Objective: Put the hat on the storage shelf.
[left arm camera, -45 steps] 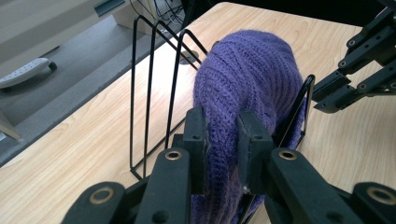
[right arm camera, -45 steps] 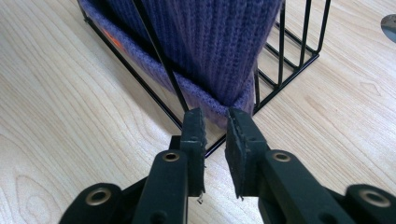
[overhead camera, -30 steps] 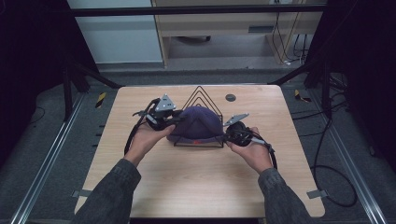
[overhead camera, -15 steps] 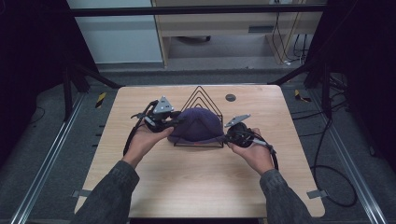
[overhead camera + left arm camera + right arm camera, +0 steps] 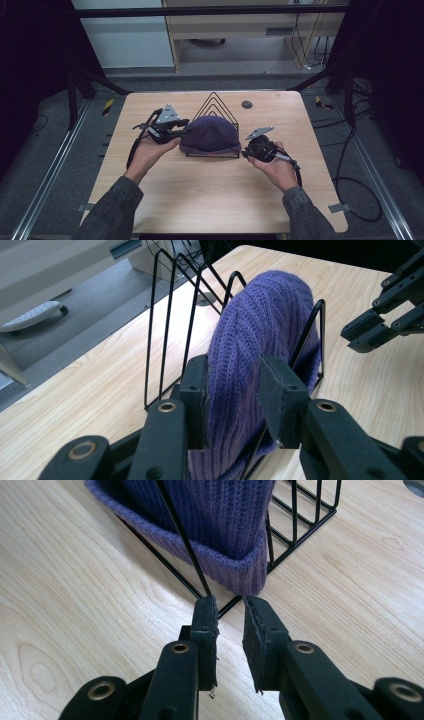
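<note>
On wooden table [image 5: 210,195], mid-top: black wire rack [image 5: 216,102] with triangular dividers, purple knit beanie [image 5: 210,134] draped over front wires, brim down at rack base. Left gripper [image 5: 175,131] at beanie's left side; in left gripper view jaws clamped on beanie [image 5: 260,335] fabric, one pad each side of knit fold, rack wires [image 5: 172,315] just behind. Right gripper [image 5: 250,150] at rack's right front corner, near beanie brim, not touching knit; in right gripper view jaws narrow, small gap between pads, tips at base wire [image 5: 185,540] of rack, just below folded brim [image 5: 220,555]; contact with wire unclear. Small dark round disc [image 5: 246,104] on table behind rack, right of it. Grey triangular plates on top of both grippers.
</note>
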Action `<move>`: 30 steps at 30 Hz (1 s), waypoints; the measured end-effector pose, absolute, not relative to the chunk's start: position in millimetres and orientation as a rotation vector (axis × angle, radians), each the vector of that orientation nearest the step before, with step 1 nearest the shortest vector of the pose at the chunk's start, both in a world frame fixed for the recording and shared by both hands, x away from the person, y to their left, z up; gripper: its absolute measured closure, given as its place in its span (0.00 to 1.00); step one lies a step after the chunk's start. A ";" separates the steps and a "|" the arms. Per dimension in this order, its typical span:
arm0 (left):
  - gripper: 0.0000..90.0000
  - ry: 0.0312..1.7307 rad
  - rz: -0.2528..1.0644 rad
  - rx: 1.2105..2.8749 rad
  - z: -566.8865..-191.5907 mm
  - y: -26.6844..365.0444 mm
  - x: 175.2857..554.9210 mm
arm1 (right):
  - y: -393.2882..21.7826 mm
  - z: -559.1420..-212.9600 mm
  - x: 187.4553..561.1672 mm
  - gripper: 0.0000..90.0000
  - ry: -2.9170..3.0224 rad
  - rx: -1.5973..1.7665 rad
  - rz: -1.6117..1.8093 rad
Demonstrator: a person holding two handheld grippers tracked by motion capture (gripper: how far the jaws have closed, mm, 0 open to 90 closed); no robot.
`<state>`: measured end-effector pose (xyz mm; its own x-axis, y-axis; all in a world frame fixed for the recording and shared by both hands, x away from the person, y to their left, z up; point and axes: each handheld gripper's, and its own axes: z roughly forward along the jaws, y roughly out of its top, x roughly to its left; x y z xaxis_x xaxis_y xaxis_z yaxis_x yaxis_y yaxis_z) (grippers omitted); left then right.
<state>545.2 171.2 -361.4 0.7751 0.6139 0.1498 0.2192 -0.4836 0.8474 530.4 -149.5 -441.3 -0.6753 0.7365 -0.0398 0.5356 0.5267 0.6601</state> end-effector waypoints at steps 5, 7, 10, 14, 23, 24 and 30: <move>0.70 0.635 0.557 2.063 -362.2 175.6 541.5 | -150.4 -439.0 526.7 0.82 2.449 1.057 0.926; 0.69 0.636 0.556 2.066 -363.5 177.6 538.2 | -149.5 -438.1 524.9 0.82 2.446 1.062 0.936; 0.67 0.641 0.554 2.064 -364.7 178.9 535.1 | -148.4 -436.0 523.8 0.79 2.439 1.050 0.948; 0.61 0.648 0.555 2.059 -365.7 179.3 531.0 | -146.1 -433.0 522.0 0.74 2.424 1.051 0.959; 0.46 0.647 0.547 2.063 -365.6 175.4 520.7 | -142.1 -425.3 516.1 0.57 2.388 1.060 0.989; 0.44 0.647 0.547 2.063 -365.6 175.4 520.7 | -142.1 -425.3 516.1 0.57 2.388 1.060 0.989; 0.34 0.636 0.518 2.067 -363.9 172.7 507.8 | -141.4 -418.3 510.0 0.42 2.361 1.070 1.008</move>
